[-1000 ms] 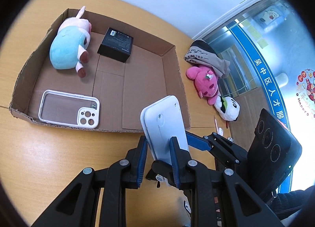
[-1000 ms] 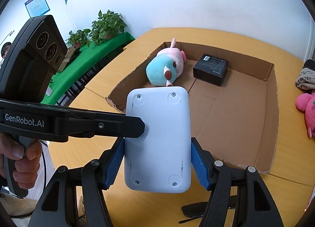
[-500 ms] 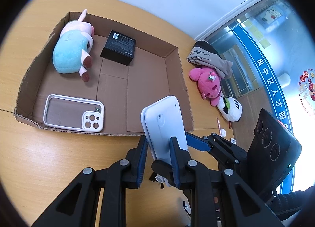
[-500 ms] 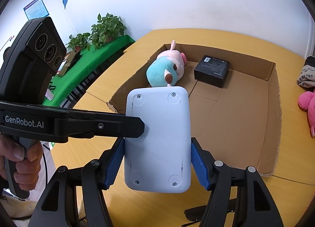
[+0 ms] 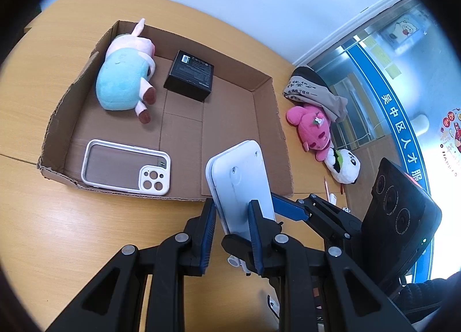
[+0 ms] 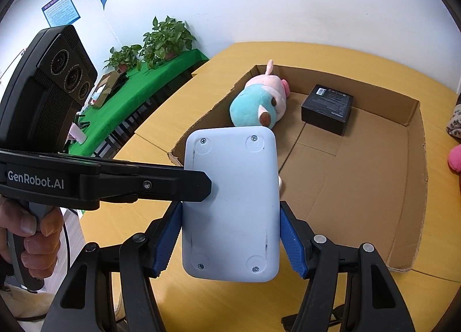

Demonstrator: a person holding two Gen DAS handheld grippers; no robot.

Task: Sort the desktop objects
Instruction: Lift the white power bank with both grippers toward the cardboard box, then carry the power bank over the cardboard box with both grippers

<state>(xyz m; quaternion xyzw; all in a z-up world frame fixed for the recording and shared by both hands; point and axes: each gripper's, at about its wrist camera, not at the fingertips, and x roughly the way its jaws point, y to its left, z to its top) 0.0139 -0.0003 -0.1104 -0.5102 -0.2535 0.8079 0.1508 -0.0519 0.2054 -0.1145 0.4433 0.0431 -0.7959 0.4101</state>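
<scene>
Both grippers hold one white plastic box [image 6: 232, 202], seen edge-on in the left wrist view [image 5: 242, 185]. My right gripper [image 6: 230, 234] is shut on its two long sides. My left gripper [image 5: 230, 222] is shut across its thin faces; its finger reaches in from the left in the right wrist view. The box hangs above the table just in front of the cardboard tray [image 5: 259, 119]. In the tray lie a blue-and-pink plush [image 5: 124, 84], a black box [image 5: 190, 74] and a white phone case [image 5: 126, 168].
Right of the tray on the wooden table lie a folded grey bag [image 5: 314, 90], a pink plush [image 5: 312, 127], a panda plush [image 5: 344, 165] and a pencil [image 5: 327, 188]. A green-covered table with potted plants [image 6: 161, 41] stands beyond the table's left edge.
Both grippers have drawn back and up with the white box still held between them; the tray now looks smaller and farther away. The grip has not changed.
</scene>
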